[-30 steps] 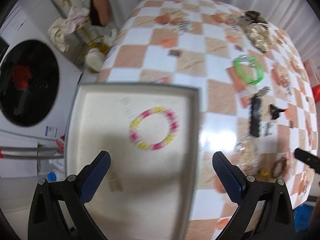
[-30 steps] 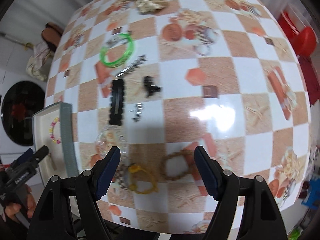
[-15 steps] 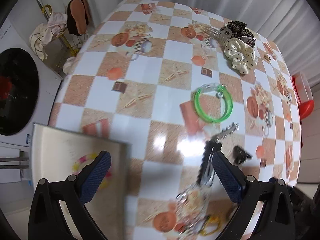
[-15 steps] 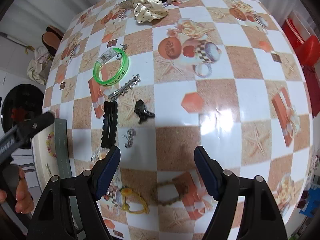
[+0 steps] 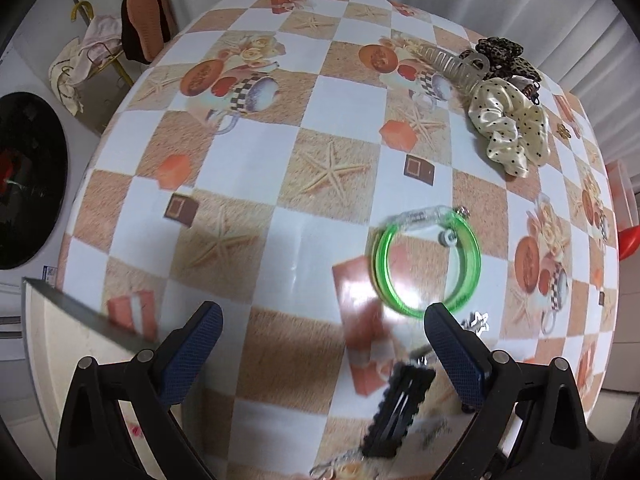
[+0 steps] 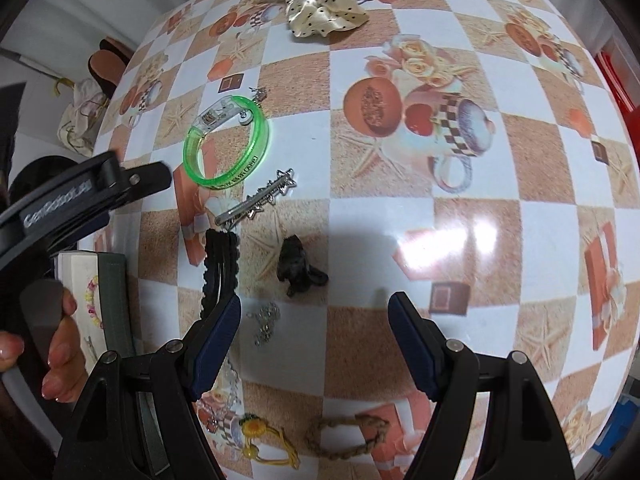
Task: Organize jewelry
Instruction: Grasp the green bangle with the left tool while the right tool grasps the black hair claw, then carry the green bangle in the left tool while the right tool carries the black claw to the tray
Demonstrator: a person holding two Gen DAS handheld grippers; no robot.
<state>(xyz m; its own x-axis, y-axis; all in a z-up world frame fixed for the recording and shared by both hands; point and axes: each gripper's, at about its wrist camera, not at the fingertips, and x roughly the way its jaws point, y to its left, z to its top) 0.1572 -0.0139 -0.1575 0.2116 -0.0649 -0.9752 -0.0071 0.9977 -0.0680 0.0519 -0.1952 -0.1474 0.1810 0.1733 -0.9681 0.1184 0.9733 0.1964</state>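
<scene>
My left tongs [image 5: 320, 354] hang wide open above the checkered orange-and-white worktop [image 5: 256, 168], holding nothing. At the far left edge lies a shallow grey-rimmed cream tray [image 6: 114, 300], and inside it rests a pink-and-yellow beaded bracelet [image 6: 91, 302]. Moving right, a translucent green plastic bangle with a clear clasp [image 5: 428, 262] lies flat just ahead of my left tongs' right finger. Just beside the bangle, nearer to me, lies a silver hair clip trimmed with small stars [image 6: 258, 200], and its near end touches a long black scalloped barrette [image 6: 220, 268]. To the right of the barrette sits a small black claw clip [image 6: 298, 268], apart from it, with a little tangle of silver chain [image 6: 265, 322] between them and closer to me.

My right tongs [image 6: 314, 334] are also spread wide and empty, hovering over the worktop with the chain and claw clip just ahead of the gap. Below them, at the near edge, lie a yellow cord bracelet with a sunflower charm [image 6: 266, 442] and, to its right, a braided brown rope bracelet [image 6: 346, 436]. Far across the worktop sits a cream satin scrunchie with black dots [image 6: 320, 2].
</scene>
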